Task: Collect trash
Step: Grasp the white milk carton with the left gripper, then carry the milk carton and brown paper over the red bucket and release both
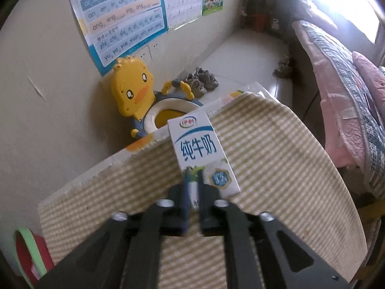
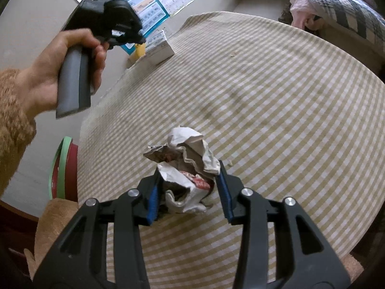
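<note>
**Two wrist cameras over one checked table**

The left wrist fisheye looks steeply down along its own black fingers, close over the far edge of the table covered in a beige-and-white checked cloth (image 1: 276, 159). It faces the cream wall with the blue pinyin poster (image 1: 120, 19), and sits very near a white-and-blue milk carton (image 1: 199, 149).

The right wrist fisheye also tilts downward from nearer the table's near side, close above a crumpled white-and-grey paper wad (image 2: 185, 168). It faces the same wall and takes in most of the tabletop.

Both views share the cloth, the poster, the carton (image 2: 160, 48) and the quilted pink-and-grey bedding (image 1: 349, 91). The right view also catches the left gripper's grey-handled body (image 2: 96, 36).
</note>
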A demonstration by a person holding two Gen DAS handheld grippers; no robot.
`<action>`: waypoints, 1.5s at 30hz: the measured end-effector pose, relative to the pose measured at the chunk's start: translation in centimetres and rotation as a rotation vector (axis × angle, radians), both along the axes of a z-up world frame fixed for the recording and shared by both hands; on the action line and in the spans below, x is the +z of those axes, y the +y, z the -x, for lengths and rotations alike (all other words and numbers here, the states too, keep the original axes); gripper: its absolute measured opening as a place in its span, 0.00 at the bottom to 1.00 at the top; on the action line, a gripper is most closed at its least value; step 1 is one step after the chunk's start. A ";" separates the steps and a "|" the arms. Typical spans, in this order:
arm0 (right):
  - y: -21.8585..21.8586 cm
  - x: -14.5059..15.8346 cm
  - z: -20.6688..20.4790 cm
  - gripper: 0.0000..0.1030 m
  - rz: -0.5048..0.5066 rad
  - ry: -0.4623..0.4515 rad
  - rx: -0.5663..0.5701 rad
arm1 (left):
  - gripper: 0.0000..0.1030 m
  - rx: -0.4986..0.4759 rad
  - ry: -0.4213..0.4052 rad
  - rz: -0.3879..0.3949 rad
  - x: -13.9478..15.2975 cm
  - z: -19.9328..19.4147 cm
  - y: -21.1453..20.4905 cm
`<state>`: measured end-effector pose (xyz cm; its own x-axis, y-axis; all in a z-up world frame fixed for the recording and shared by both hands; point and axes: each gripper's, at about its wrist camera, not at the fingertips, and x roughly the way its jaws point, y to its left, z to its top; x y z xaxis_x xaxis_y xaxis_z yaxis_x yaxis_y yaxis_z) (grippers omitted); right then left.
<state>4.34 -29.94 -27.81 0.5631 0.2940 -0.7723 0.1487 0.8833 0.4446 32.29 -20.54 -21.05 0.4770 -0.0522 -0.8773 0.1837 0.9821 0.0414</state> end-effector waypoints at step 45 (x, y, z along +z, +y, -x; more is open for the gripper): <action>1.3 5.7 2.7 0.37 0.140 -0.008 -0.075 | 0.39 -0.192 -0.283 -0.033 8.2 26.8 13.3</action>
